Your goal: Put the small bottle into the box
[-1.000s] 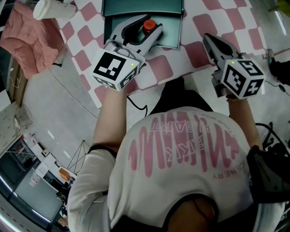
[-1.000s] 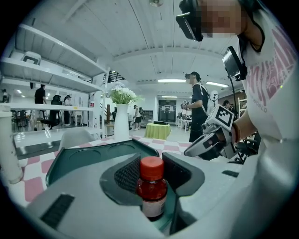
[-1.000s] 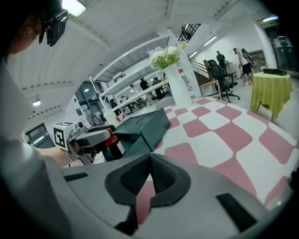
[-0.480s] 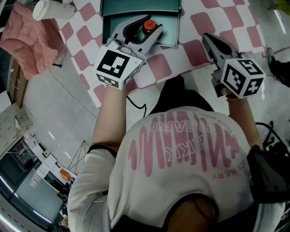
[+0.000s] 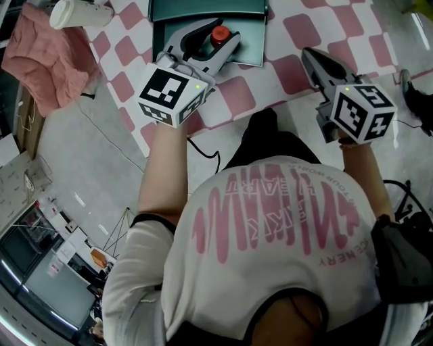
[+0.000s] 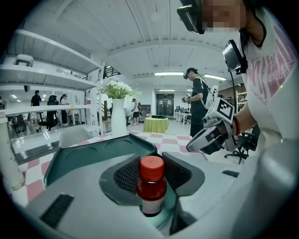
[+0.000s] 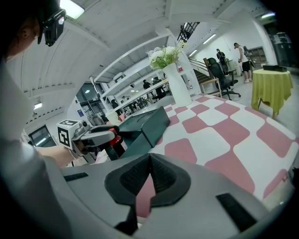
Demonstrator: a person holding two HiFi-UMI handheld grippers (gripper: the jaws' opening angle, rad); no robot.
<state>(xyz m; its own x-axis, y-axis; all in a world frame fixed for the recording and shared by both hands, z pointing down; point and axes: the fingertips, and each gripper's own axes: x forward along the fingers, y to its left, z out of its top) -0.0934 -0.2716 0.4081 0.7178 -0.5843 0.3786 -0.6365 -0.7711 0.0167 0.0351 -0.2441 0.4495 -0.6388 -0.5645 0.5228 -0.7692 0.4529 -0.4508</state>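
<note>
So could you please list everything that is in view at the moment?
small bottle: one, dark reddish with a red cap, gripped between the left gripper's jaws, over the near part of the box in the head view
box: one, dark green, on the table in front of the person
tablecloth: one, pink and white checks, covering the table
cup: one, white, far left
cloth: one, pink, left of the table
vase: one, white with white flowers, on the table beyond the box
left gripper: grey, closed on the small bottle
right gripper: grey, jaws together, empty, over the table's right side
shirt: white with pink print, worn by the person
</note>
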